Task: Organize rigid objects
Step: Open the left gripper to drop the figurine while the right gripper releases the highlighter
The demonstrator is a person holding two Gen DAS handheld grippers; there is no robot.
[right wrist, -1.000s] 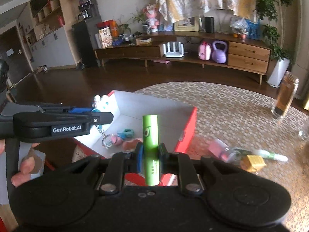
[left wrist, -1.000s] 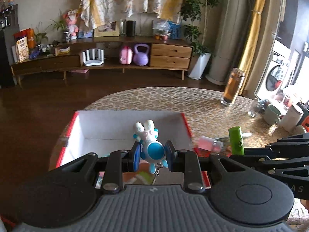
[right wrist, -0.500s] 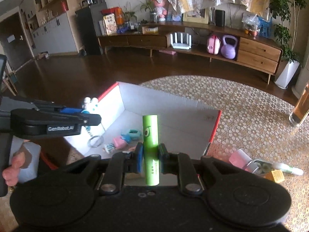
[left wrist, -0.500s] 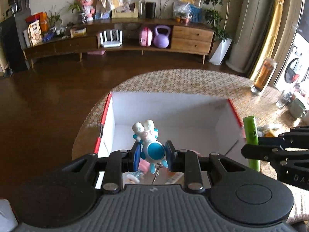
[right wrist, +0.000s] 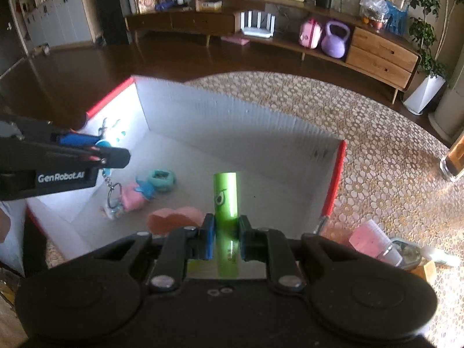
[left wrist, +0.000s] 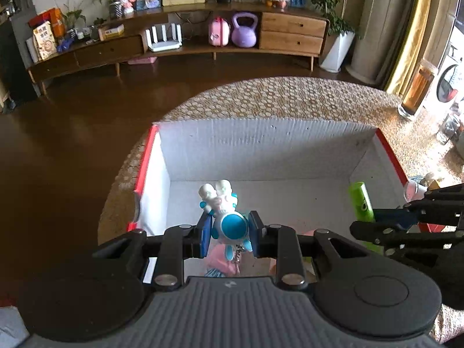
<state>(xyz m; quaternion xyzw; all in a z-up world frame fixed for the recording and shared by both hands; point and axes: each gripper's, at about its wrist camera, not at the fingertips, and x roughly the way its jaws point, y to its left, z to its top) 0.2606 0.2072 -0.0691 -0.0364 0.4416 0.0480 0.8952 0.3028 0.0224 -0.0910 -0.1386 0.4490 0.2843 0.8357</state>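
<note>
Both grippers have swung in over the open white box (left wrist: 261, 142) from the table. The left gripper (left wrist: 230, 229) stays clamped on the blue-and-white keychain figure (left wrist: 223, 211) near the box's left wall, and the right gripper (right wrist: 226, 233) stays clamped on the green tube (right wrist: 225, 200) by its right wall. Both look ready to drop beside the toys already inside.

One box (right wrist: 232, 121), one green tube (right wrist: 225, 200), one keychain figure (left wrist: 223, 211), two hand-held grippers (left wrist: 229, 232).

A long wooden sideboard (left wrist: 179, 43) is seen across the upper part of the left wrist view, against the far wall. On its lower shelf a purple kettlebell (left wrist: 244, 30) is set just beside a pink case (left wrist: 218, 32), with a white router (left wrist: 163, 38) further left. A potted plant in a white pot (left wrist: 336, 49) is placed at the upper right, and a tall amber glass bottle (left wrist: 417, 90) is found at the right edge on the patterned surface (left wrist: 278, 98).
</note>
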